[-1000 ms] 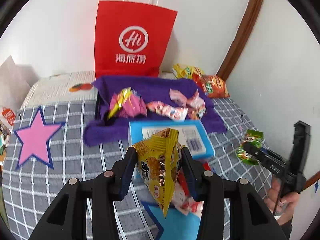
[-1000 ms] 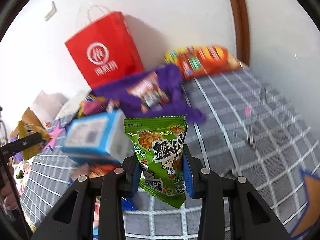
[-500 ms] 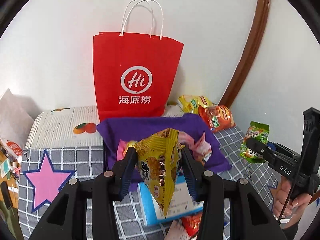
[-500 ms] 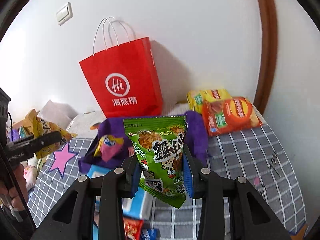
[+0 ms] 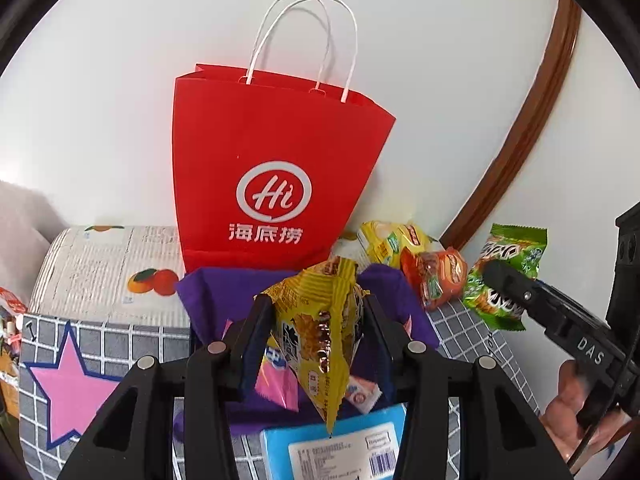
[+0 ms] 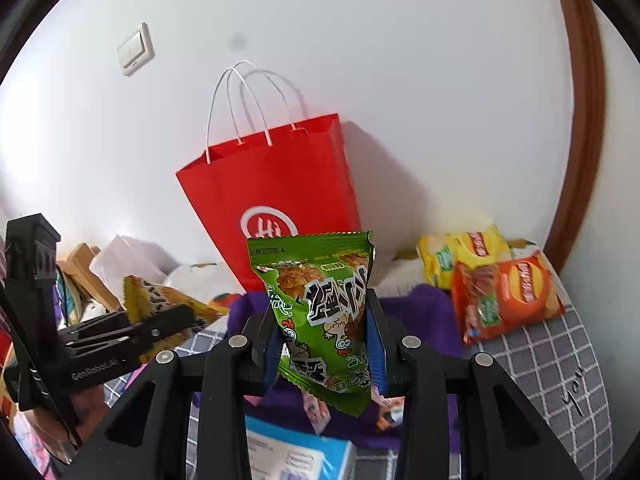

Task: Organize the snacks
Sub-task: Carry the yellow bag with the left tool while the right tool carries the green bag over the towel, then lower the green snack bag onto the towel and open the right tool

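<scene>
The left gripper (image 5: 316, 340) is clamping its fingers (image 5: 256, 332) on a yellow snack packet (image 5: 320, 332), holding it in the air in front of the red paper bag (image 5: 272, 184) standing at the back edge of the bed (image 5: 472, 336). The right gripper (image 6: 326, 340) is pinching a green snack packet (image 6: 324, 312) upright between its fingers, also raised above the purple cloth (image 6: 428, 312). Orange and yellow chip bags (image 6: 504, 300) are lying near the bed's back right corner.
</scene>
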The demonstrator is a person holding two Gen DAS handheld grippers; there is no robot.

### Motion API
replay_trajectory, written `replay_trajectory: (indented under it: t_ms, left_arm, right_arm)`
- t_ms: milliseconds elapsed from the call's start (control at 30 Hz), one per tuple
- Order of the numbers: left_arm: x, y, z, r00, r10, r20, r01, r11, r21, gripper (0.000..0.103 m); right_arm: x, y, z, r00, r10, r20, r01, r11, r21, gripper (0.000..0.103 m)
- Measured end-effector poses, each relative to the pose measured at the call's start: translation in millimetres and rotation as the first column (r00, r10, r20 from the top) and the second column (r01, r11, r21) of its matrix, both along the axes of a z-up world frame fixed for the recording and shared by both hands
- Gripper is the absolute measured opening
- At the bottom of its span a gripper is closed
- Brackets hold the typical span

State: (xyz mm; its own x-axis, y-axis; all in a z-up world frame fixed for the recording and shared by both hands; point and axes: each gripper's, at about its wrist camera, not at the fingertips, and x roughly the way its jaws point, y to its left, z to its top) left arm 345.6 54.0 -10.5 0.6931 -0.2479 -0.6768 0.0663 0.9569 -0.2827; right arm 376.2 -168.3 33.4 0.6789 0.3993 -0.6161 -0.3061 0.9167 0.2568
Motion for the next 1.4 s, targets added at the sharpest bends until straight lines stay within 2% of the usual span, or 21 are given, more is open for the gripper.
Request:
replay_trajectory:
  t_ms: [133,233,367,667,1267,1400]
  left_arm:
    - [9.0,2.1,-11.7,1.0,0.028,-0.007,-0.028,0.999,0.037,0.043]
    - [18.2,5.0,-26.2,0.998,0.024,-0.053,-0.022,0.999,0.045,0.043]
    - [22.4,11.4,-32.4,0.997,0.036,-0.072,-0.034,0.999,0.037,0.043]
    - [30.2,11.2,-48.5,0.991,0.022,-0.132,-0.021,1.0,0.014,0.043]
    - [31.3,7.4,-50.3,0.988,0.01,-0.151,-0.011,1.0,-0.002,0.043]
    - [30.8,8.0,-49.6,0.989,0.011,-0.151,-0.012,1.0,-0.003,0.043]
  right_arm:
    - [14.8,4.8,-10.0,1.0,0.008,-0.01,-0.008,1.0,-0.001,0.036]
    - [27.6,3.0,-33.4,0.999,0.029,-0.044,-0.029,1.0,0.0,0.036]
    - [45.4,1.1,-51.4,0.995,0.014,-0.102,-0.018,0.999,-0.035,0.036]
    - [56.1,-0.8,-75.1,0.977,0.048,-0.206,-0.071,0.992,-0.105,0.036]
    - [63.2,18.0,-102.4,0.946,0.091,-0.311,-0.148,0.975,-0.164,0.036]
    - [65.8,21.0,-108.6,0.935,0.102,-0.339,-0.161,0.975,-0.152,0.036]
